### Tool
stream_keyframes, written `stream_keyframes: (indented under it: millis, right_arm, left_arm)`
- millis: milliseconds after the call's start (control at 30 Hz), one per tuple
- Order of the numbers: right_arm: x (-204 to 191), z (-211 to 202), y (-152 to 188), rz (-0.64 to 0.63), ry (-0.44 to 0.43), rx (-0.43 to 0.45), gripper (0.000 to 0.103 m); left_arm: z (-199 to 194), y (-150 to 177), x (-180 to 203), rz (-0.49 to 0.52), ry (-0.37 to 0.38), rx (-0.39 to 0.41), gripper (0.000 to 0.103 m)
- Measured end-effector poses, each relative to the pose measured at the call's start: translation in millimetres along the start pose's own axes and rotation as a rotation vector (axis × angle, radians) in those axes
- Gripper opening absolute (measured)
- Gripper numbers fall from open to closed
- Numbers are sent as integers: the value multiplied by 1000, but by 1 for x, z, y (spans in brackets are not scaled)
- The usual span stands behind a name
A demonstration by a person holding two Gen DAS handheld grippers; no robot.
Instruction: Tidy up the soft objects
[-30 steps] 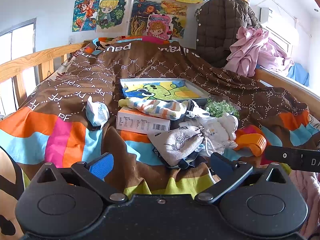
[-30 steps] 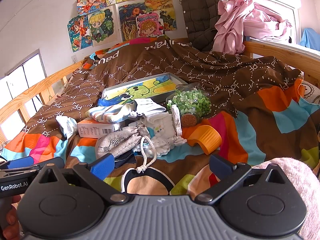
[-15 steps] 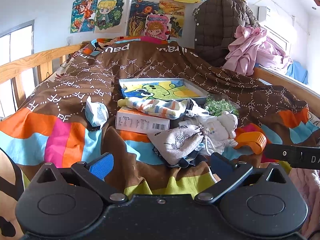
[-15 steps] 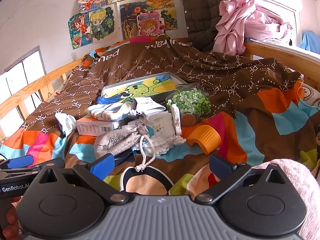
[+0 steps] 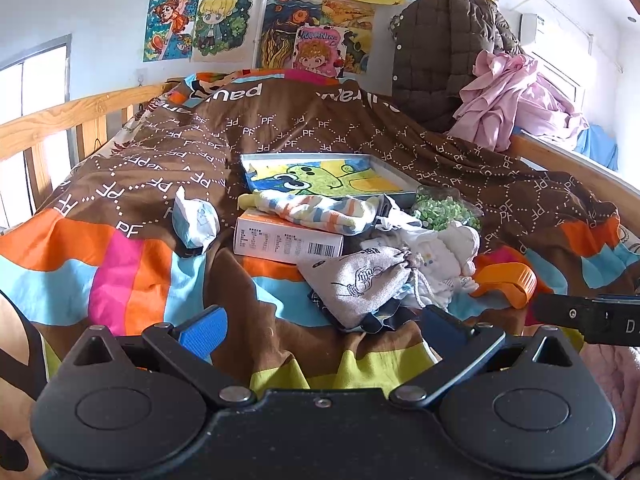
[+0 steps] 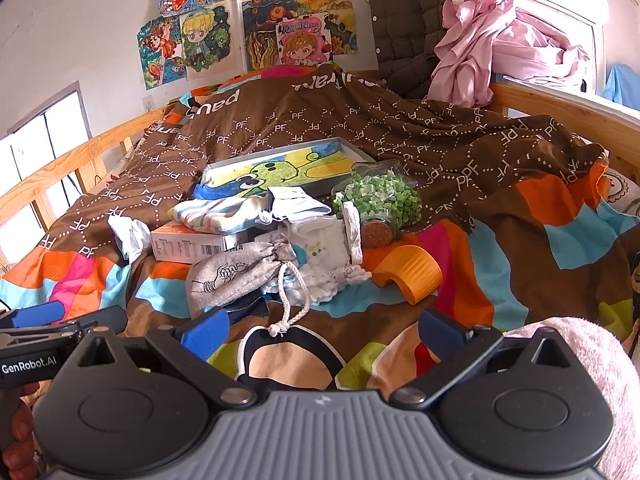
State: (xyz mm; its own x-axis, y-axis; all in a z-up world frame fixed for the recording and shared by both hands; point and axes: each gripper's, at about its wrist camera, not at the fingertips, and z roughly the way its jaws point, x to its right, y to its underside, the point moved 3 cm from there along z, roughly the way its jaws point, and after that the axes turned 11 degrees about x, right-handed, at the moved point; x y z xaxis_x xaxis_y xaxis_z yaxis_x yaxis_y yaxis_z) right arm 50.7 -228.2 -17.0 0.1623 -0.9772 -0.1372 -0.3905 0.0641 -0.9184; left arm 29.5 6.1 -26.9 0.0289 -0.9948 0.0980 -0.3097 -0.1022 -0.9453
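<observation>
Little has changed over the last second: both views have only crept slightly closer to the pile, so the sorting has not begun. The left claw (image 5: 320, 330) and right claw (image 6: 322, 330) both hang spread wide and empty above the bed (image 5: 120, 264). The soft things lie mid-bed: a coarse grey drawstring pouch (image 6: 236, 276), fluffy white baby clothes (image 6: 320, 248) and a striped knit sock (image 5: 320, 210) draped over a stiff cardboard box (image 5: 280, 240).

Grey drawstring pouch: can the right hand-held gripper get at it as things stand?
Probably yes. The pouch lies at the pile's near edge, just ahead-left of the open right hand-held gripper, nothing on top; only its cord trails across the way.
</observation>
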Motion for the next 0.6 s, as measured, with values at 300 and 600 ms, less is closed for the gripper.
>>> stream_keyframes:
  millis: [300, 600]
  right_arm:
    - [0, 0, -1, -10, -1, -9, 103]
    - [1, 10, -6, -3, -9, -67, 103]
  left_arm:
    - [0, 0, 1, 4, 0, 6, 102]
    - [7, -1, 4, 24, 10, 2, 102]
